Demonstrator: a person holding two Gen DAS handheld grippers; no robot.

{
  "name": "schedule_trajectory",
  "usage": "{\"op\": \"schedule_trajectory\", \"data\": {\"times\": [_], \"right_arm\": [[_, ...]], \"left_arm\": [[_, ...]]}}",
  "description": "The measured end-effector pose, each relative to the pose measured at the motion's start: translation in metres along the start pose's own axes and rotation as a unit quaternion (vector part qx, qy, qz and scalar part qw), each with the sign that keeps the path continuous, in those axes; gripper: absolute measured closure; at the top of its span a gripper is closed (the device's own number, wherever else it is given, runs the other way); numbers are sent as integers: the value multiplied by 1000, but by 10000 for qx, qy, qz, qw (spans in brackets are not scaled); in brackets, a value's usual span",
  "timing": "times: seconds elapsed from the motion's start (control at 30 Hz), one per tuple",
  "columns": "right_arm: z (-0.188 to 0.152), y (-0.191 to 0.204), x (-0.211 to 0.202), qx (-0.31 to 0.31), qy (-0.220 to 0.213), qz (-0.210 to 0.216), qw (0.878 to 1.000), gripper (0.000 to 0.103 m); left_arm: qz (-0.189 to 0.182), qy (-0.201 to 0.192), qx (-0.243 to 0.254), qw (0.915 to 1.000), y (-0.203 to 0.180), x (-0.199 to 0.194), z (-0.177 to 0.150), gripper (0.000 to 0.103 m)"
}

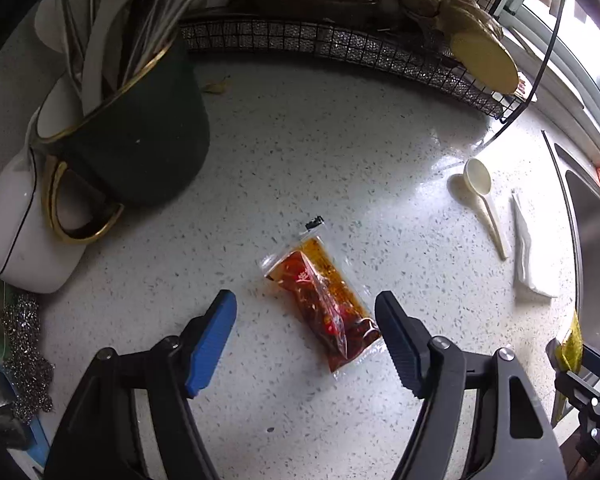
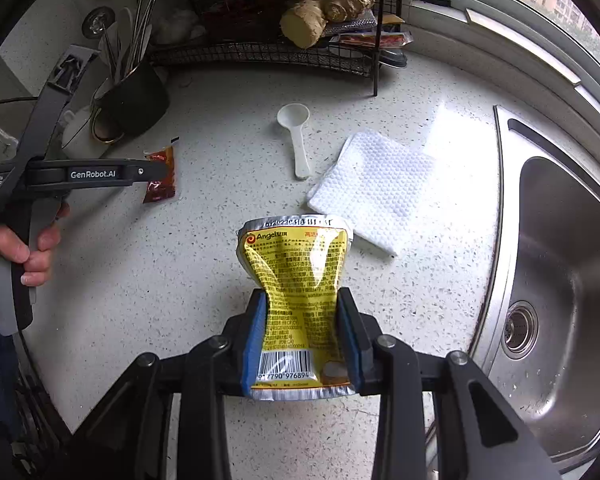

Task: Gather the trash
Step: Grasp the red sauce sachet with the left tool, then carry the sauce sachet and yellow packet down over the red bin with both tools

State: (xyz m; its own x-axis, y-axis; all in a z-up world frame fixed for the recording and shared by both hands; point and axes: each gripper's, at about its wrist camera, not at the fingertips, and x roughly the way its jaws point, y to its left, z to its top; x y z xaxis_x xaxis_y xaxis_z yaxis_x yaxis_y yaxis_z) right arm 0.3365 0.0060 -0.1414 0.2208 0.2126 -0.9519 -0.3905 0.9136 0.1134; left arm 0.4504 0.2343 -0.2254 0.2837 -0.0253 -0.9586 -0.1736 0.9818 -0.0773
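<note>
The right hand-held gripper (image 2: 302,336) is clamped on a yellow yeast packet (image 2: 298,280), squeezing its middle so it stands off the table (image 2: 204,264); the pinch at the waist looks chosen to keep the crumpled foil from slipping. Just beyond the packet lies a folded white napkin (image 2: 376,188), with a plastic spoon (image 2: 298,140) beside it. The left hand-held gripper (image 1: 306,340) hovers with its jaws spread wide on either side of a red sauce sachet (image 1: 324,308), which lies flat on the table well left of the yellow packet; the wide spread likely serves to straddle the sachet's width before closing. A sink (image 2: 560,280) sits right of the packet.
</note>
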Motion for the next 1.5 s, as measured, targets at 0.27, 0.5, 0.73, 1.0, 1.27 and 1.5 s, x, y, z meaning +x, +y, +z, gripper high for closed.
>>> {"op": "schedule_trajectory", "data": {"times": [0.27, 0.5, 0.73, 1.0, 1.27, 1.5], "right_arm": [[-10, -36, -19, 399, -1, -78, 9992, 71], [-19, -37, -24, 553, -19, -104, 9984, 71], [-25, -48, -26, 731, -45, -70, 9973, 71], [-31, -49, -31, 727, -122, 53, 9973, 71], [-46, -55, -47, 715, -249, 246, 9968, 71], [-78, -67, -63, 662, -279, 340, 9968, 71]], "left_arm": [[298, 35, 162, 9994, -11, 12, 9, 42], [244, 167, 205, 9994, -25, 13, 16, 66], [171, 128, 382, 9990, -47, 14, 13, 89], [-78, 204, 744, 9970, -84, 4, -30, 97], [-294, 94, 976, 9947, -136, -36, -81, 98], [-480, 60, 1445, 9883, -194, -67, -126, 98]]}}
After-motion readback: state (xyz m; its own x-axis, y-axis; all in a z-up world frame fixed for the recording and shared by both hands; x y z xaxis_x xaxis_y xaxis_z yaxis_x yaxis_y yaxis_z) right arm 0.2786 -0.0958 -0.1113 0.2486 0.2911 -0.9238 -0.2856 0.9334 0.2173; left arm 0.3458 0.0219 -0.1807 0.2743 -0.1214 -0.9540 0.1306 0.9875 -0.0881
